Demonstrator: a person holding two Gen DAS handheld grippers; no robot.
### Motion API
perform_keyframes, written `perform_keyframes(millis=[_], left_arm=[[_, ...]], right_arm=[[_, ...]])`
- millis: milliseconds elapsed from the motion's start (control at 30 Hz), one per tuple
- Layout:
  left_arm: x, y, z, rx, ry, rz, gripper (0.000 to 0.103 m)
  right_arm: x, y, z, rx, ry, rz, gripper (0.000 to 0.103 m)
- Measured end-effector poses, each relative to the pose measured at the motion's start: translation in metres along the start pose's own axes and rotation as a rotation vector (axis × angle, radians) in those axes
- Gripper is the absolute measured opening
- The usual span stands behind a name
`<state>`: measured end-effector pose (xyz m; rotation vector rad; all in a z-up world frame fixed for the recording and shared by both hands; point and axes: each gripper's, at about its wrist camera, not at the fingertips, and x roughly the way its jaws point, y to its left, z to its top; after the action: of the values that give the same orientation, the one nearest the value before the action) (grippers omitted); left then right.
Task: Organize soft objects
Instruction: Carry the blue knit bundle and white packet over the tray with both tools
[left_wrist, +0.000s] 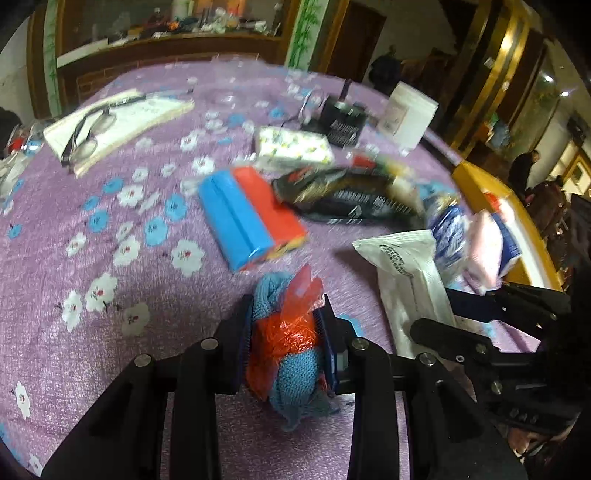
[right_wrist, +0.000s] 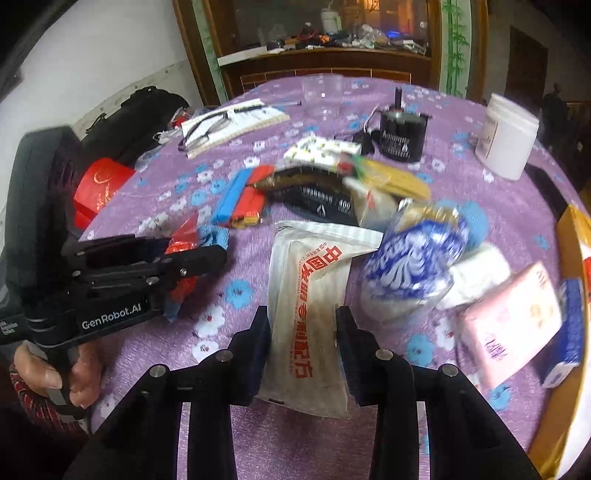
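Right wrist view shows your right gripper (right_wrist: 303, 347) closing its pads around a white sachet (right_wrist: 310, 314) on the purple tablecloth (right_wrist: 461, 173), so you are mid-pickup. Your left gripper (left_wrist: 284, 332) already clamps a blue knitted cloth (left_wrist: 295, 373) in orange wrap. Next, lift both toward the yellow-rimmed tray (right_wrist: 572, 229) at right, which seems to hold pink and blue packs.

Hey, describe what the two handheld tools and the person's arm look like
Both tools, left tool and right tool, are matte black plastic with silver pivot pins and dark blue pads. The left one's body reads "GenRobot.AI" in white. A red-and-black patterned cuff shows at the hand.
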<state>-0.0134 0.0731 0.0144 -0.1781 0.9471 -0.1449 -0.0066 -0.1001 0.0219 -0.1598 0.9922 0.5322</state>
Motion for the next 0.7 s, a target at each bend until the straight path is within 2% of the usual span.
perform_keyframes(millis=[233,400,700], left_arm=[[0.004,-0.014,-0.002,0.068,0.011,0.089,0.029],[0.005,-0.019,-0.004,0.098,0.014,0.126,0.029],[0.001,-0.010,-0.002,0.043,-0.005,0.098,0.028]], right_arm=[[0.006,-0.005,-0.004,0.021,-0.004,0.020,0.037],[0.009,-0.002,-0.008,0.016,-0.014,0.010,0.039],[0.009,-0.002,-0.008,0.017,-0.019,0.010,0.039]])
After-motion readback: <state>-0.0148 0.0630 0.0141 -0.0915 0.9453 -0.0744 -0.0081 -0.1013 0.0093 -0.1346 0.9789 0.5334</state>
